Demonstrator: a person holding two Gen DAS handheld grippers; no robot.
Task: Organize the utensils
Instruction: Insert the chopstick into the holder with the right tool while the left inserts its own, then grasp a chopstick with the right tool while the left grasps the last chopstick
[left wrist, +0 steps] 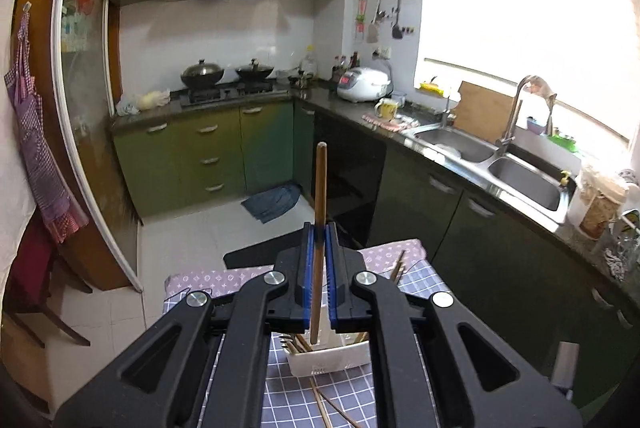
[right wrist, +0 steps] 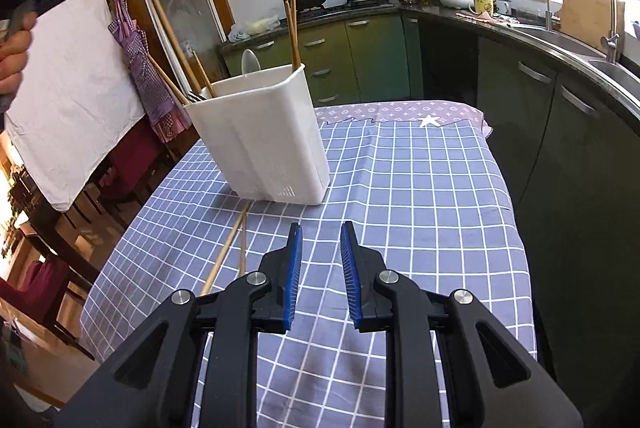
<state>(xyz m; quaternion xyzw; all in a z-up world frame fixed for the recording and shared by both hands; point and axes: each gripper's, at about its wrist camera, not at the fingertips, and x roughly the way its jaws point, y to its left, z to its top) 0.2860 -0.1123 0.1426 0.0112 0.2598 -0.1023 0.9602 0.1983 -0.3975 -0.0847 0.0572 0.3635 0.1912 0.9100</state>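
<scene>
In a green-cabinet kitchen, my left gripper is clenched on a single wooden chopstick, its blue pads pressing the stick from both sides. The chopstick stands nearly upright in that camera, its top end rising above the fingertips and its lower end hanging over the white utensil holder on the table below. My right gripper hovers low over the checked blue tablecloth with its jaws parted a little and nothing between them. From this side the holder stands on the cloth, to the left of and beyond my right fingertips, already carrying several chopsticks, a white spoon and dark fork tines at its left rim. Two loose chopsticks lie on the cloth just in front of the holder, left of my right gripper. At the upper left edge my hand grips the left tool's handle, high above the table.
</scene>
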